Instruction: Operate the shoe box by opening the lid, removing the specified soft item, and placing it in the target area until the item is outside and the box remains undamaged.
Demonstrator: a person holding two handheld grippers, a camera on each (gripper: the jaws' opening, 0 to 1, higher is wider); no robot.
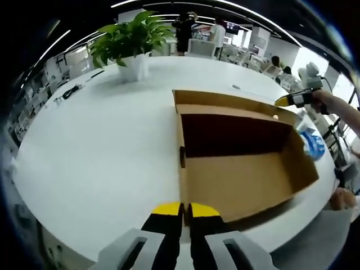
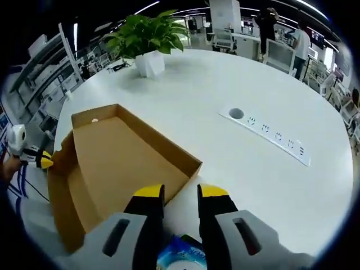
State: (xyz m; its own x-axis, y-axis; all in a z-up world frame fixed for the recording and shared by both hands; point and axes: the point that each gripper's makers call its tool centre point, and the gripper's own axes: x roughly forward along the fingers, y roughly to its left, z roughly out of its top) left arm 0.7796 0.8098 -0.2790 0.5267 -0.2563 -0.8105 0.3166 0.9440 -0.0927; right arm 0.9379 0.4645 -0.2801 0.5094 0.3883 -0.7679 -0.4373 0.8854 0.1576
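While the shoe box (image 1: 242, 169) lies open on the white table (image 1: 101, 146), its inside looks empty, so you seem to be at the placing step. Your right gripper (image 2: 180, 194) has its jaws slightly spread; a blue-and-white soft item (image 2: 180, 256) sits just beneath them, grip unclear. Your left gripper (image 1: 185, 209), jaws nearly pressed together and empty, hovers at the box's near edge. Next, set the item down clear of the box.

Both views look down from opposite sides of the open shoe box (image 1: 242, 169), sharing it, the white table (image 1: 101, 146) and a potted plant (image 2: 147, 36).
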